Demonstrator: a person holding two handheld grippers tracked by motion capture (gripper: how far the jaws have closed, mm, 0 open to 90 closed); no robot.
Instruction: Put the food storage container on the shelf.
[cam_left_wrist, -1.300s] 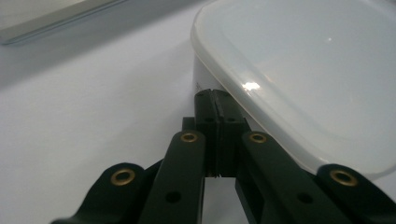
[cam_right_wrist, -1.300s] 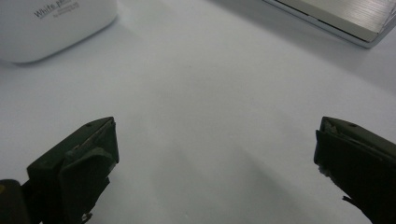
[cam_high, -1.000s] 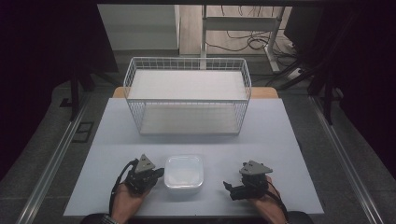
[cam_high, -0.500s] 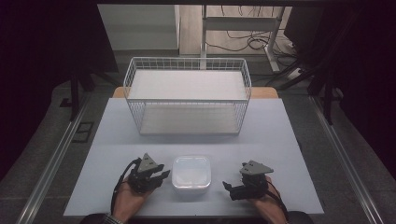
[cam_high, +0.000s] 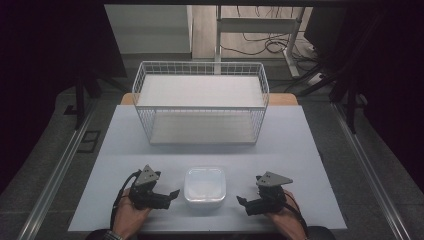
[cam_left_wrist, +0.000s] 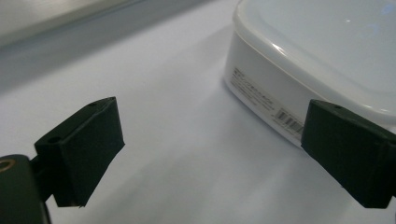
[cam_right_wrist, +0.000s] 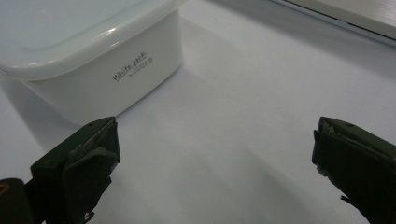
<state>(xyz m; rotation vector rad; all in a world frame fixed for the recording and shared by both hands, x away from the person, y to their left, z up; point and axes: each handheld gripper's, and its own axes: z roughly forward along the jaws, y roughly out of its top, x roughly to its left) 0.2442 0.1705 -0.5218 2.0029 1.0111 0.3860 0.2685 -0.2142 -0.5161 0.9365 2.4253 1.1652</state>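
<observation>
A white lidded plastic container (cam_high: 205, 186) sits on the table near its front edge, between my two grippers. My left gripper (cam_high: 171, 194) rests on the table just left of it, open, pointing at its left side. In the left gripper view the container (cam_left_wrist: 317, 60) fills the upper right, and my left gripper (cam_left_wrist: 215, 135) has one jaw close in front of the labelled wall. My right gripper (cam_high: 243, 202) lies to the container's right, open and apart from it. In the right gripper view the container (cam_right_wrist: 93, 51) stands ahead on the left of my right gripper (cam_right_wrist: 217, 149), whose jaws hold nothing.
A white wire basket (cam_high: 200, 102) with a flat white bottom stands at the back middle of the pale table (cam_high: 300, 145). Dark floor, metal rails and cables surround the table. A hand holds each gripper at the front edge.
The container has slid a little to the right, with the left gripper against it. The left gripper has since drawn back slightly to the left. The right gripper has stayed put.
</observation>
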